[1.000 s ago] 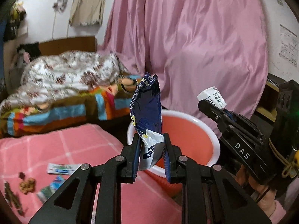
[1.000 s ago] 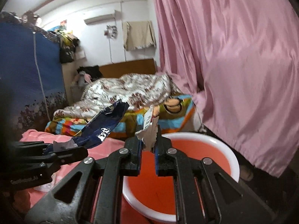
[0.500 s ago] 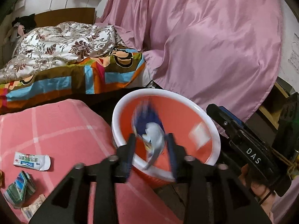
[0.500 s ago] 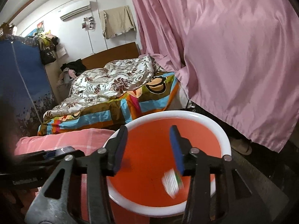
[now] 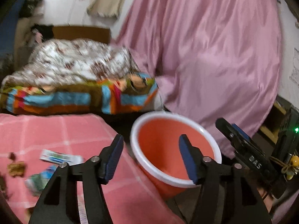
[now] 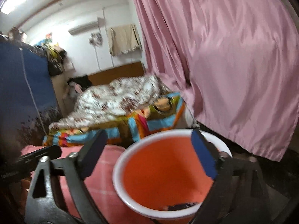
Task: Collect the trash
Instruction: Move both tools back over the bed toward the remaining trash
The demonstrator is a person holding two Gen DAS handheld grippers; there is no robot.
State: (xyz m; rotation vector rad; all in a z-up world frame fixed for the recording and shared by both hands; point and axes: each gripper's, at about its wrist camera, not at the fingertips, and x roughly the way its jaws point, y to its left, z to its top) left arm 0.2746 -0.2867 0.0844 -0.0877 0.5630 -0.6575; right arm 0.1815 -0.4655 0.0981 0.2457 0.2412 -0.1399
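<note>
Two tools over orange bucket, both empty. Left tool jaws just opened, part-wide; right tool jaws just opened, fully wide. Dark wrapper lies in bucket bottom. More wrappers on pink blanket left of bucket.

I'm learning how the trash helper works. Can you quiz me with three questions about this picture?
1. True or false: the left tongs hold a wrapper.
2. The orange bucket has a rim of what colour?
3. Where does trash still lie? A) on the pink blanket B) on the bed C) on the curtain

Key: 1 false, both tongs are open and empty. 2 white. 3 A.
</note>
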